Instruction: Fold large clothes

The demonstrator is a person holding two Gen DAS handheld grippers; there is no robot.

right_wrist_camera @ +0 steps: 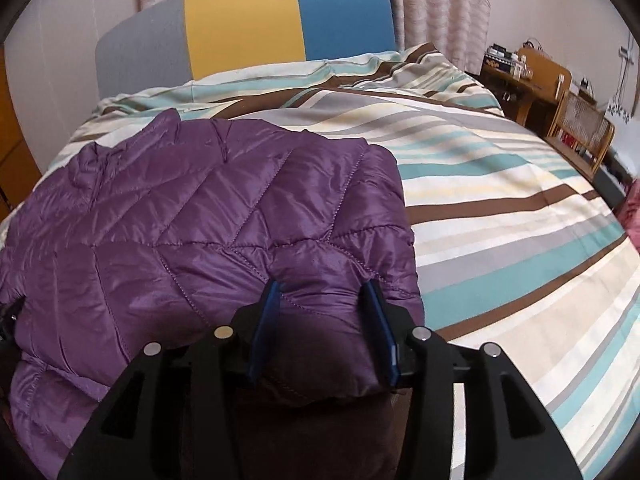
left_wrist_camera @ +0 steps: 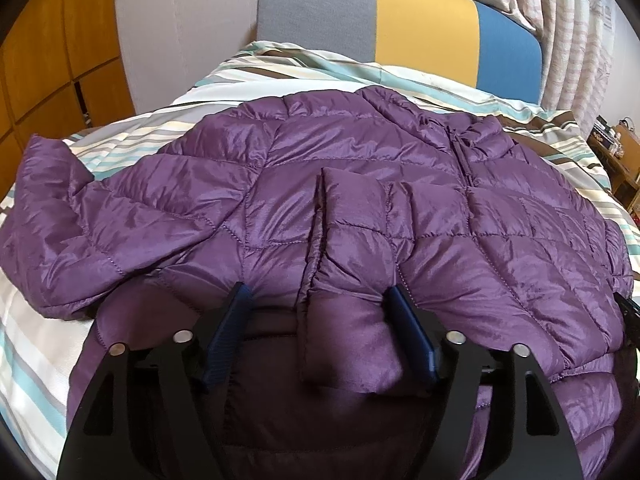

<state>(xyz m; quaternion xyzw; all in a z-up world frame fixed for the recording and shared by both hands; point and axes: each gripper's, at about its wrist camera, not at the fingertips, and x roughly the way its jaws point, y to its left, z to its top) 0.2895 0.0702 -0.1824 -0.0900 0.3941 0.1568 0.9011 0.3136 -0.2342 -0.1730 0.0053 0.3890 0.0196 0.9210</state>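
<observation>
A purple quilted puffer jacket (left_wrist_camera: 360, 184) lies spread on a striped bed, zipper up, its collar toward the headboard. One sleeve (left_wrist_camera: 48, 208) trails off to the left. My left gripper (left_wrist_camera: 320, 292) stands with jaws apart around a bunched fold of the jacket's near edge, fabric between its blue fingers (left_wrist_camera: 230, 332). In the right wrist view the jacket (right_wrist_camera: 200, 208) fills the left half. My right gripper (right_wrist_camera: 324, 288) also has its jaws apart, with a puffy corner of the jacket between its blue fingers (right_wrist_camera: 264, 328).
The striped bedcover (right_wrist_camera: 500, 208) stretches bare to the right of the jacket. A grey, yellow and blue headboard (left_wrist_camera: 400, 20) stands at the far end, curtains (right_wrist_camera: 440, 8) behind it. Wooden shelves and a small desk (right_wrist_camera: 540, 92) stand at the right; a wooden wardrobe (left_wrist_camera: 48, 52) stands left.
</observation>
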